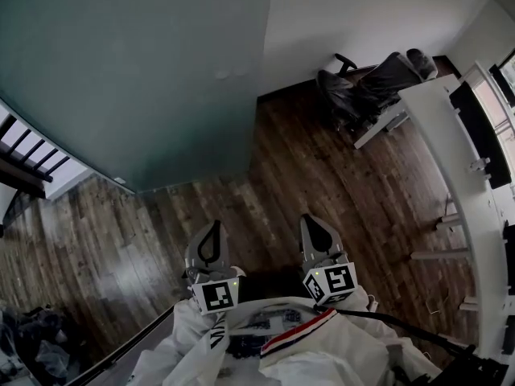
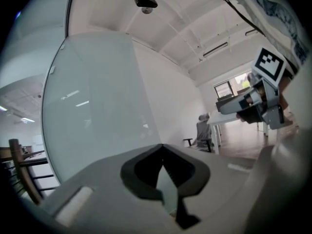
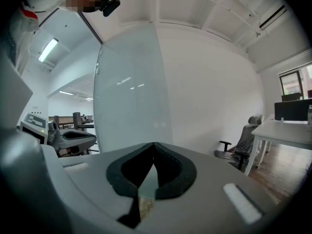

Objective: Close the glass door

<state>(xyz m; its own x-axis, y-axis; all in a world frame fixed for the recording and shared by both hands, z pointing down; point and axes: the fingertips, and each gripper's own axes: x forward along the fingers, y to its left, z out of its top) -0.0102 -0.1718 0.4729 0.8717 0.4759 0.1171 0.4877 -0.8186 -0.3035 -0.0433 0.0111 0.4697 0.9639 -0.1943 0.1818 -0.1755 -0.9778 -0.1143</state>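
Left gripper (image 1: 215, 225): jaws together, tips meeting, nothing between them. It points at the glass door (image 1: 137, 71) and stops short of it, with a strip of floor between.
Right gripper (image 1: 312, 218): jaws closed tip to tip and empty. It sits just to the right of the left one, aimed at the door's right edge and apart from the door.
Marker cubes: the left marker cube (image 1: 219, 294) and the right marker cube (image 1: 331, 281) sit on the ends of the grippers farthest from the door, over the person's white sleeves (image 1: 306, 360).
Glass door: a tall frosted, blue-green pane standing upright straight ahead of both grippers. Whether it sits fully in its frame cannot be told.
Right of the door: a plain white wall (image 1: 362, 14) begins at the door's right edge.
Left of the door: a dark railing with pale bars (image 1: 24, 155). Past the door's left edge, the right gripper view shows a lit room with tables.
Surface: dark wooden plank floor (image 1: 322, 175) runs from the door's foot back to the person.
Room, farther right of the door: an office chair (image 1: 370, 87) under a plastic cover stands against the wall. A long white desk (image 1: 451, 135) stands beside it, with dark monitors on it.
Near the railing side, low: a dark heap (image 1: 32, 344), too dim to make out.
Ceiling: white, with beams and strip lights above the door.
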